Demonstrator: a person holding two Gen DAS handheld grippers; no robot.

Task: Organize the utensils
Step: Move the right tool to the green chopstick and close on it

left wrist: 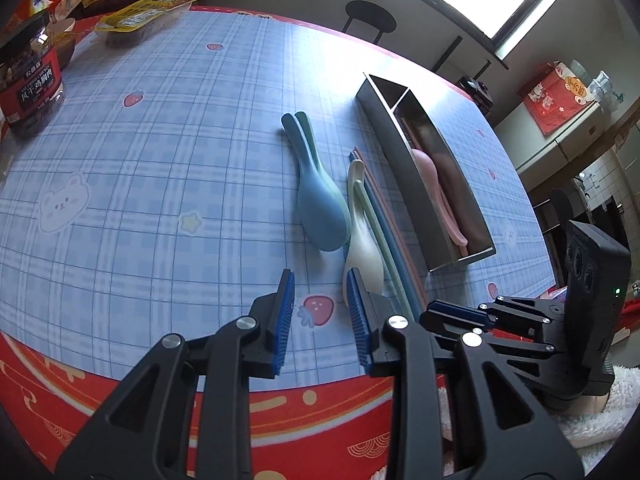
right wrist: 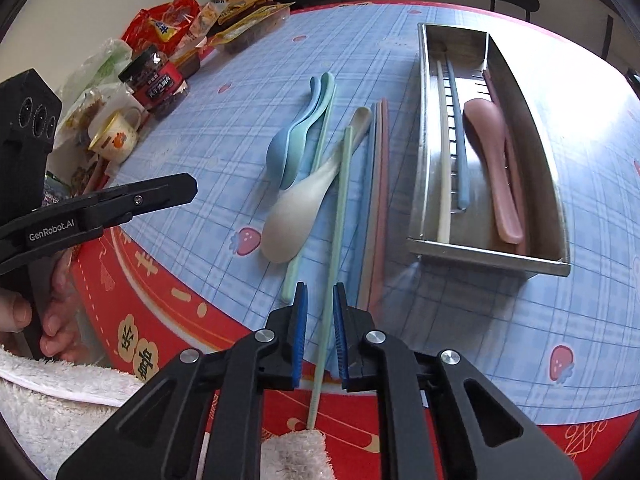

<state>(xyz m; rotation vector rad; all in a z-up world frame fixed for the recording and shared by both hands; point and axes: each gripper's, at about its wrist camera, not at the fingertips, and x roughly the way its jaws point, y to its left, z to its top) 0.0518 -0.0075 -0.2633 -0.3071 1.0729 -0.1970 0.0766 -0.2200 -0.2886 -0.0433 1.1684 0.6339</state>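
Right tool (right wrist: 320, 316) straddling green chopstick (right wrist: 338, 216), not clamped; left tool (left wrist: 320, 308) open, empty; snack jar (right wrist: 158, 80) nearby.

The worktop (left wrist: 140, 152) lies bare across the left and centre of the left wrist view, giving open passage. Upper left, a jar (left wrist: 30, 84) and snack packets (left wrist: 144, 14) crowd the edge. To the right, spoons (left wrist: 320, 200), chopsticks (left wrist: 384, 216) and the steel tray (left wrist: 404, 168) lie closely side by side.

Spoons (right wrist: 296, 168) and chopsticks (right wrist: 376, 200) lie left of the tray (right wrist: 486, 258) — on the table (right wrist: 200, 128).
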